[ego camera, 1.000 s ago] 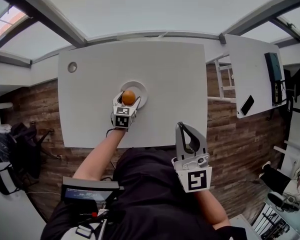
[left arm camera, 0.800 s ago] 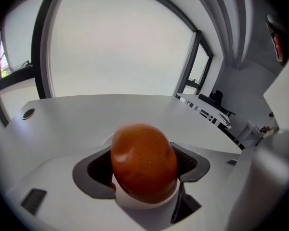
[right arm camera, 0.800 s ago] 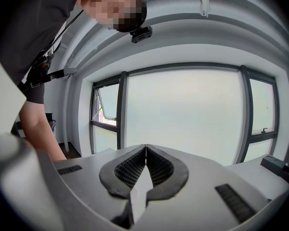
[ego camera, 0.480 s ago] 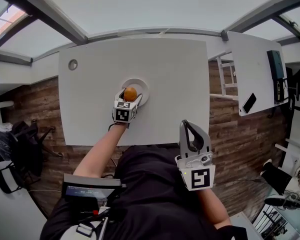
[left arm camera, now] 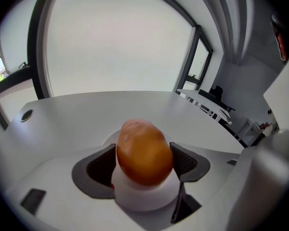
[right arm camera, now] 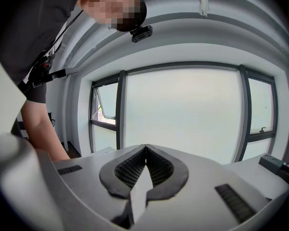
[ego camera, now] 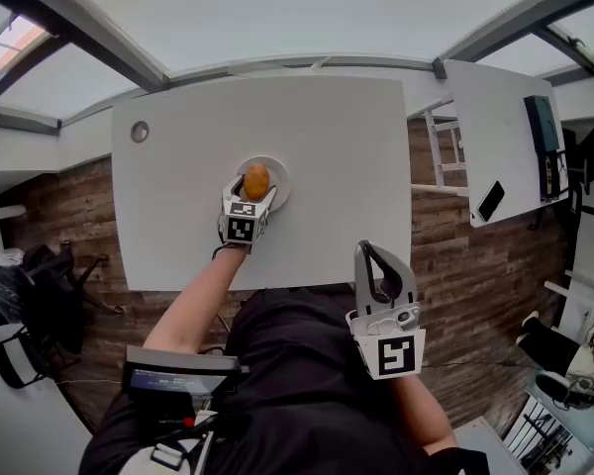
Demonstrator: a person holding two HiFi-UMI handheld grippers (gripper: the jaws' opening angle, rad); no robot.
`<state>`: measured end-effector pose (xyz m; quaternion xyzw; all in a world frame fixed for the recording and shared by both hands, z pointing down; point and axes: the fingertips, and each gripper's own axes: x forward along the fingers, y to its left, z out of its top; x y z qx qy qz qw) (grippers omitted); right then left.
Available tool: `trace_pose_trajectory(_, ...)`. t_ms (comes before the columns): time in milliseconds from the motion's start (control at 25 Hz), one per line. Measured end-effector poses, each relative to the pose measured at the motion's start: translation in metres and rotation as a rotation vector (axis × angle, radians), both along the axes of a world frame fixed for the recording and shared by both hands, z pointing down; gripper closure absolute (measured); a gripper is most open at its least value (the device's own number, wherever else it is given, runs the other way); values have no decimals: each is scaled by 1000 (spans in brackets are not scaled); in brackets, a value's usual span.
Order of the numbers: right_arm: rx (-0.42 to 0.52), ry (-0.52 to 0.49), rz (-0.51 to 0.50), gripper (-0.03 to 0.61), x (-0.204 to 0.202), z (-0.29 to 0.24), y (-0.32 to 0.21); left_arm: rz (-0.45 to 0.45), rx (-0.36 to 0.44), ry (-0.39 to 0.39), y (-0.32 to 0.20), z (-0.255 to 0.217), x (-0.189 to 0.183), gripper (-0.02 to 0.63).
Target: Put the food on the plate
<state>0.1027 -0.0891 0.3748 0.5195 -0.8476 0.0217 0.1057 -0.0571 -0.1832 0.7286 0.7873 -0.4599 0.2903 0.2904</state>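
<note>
An orange-brown, egg-shaped piece of food [ego camera: 256,180] sits over the small white plate [ego camera: 276,186] near the middle of the white table [ego camera: 337,166]. My left gripper [ego camera: 251,198] reaches in from the near side. In the left gripper view the food [left arm camera: 144,153] stands on end between the two dark pads [left arm camera: 184,160], which press it on both sides, with the plate [left arm camera: 143,200] just beneath. I cannot tell whether it touches the plate. My right gripper [ego camera: 375,262] is shut on nothing and held off the table's near edge, close to the person's body; its jaw tips meet [right arm camera: 145,150].
A round cable hole [ego camera: 140,132] marks the table's far left corner. A second white table [ego camera: 495,137] at the right carries a phone [ego camera: 491,201] and a dark device [ego camera: 542,127]. Wooden floor shows between them, and dark chairs [ego camera: 40,285] stand at the left.
My left gripper has carried the food a little farther over the plate, and the food now looks longer, tipped on end. My right gripper has barely moved.
</note>
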Motion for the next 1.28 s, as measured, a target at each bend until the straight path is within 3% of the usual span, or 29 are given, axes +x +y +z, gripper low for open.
trace_pose_trajectory(560, 18, -5, -24, 571, 0, -1, 11, -4, 30, -20, 9, -20, 0, 279)
trace_pose_trajectory(1280, 33, -49, -83, 571, -21, -9, 24, -73, 138, 70, 28, -73, -3, 279)
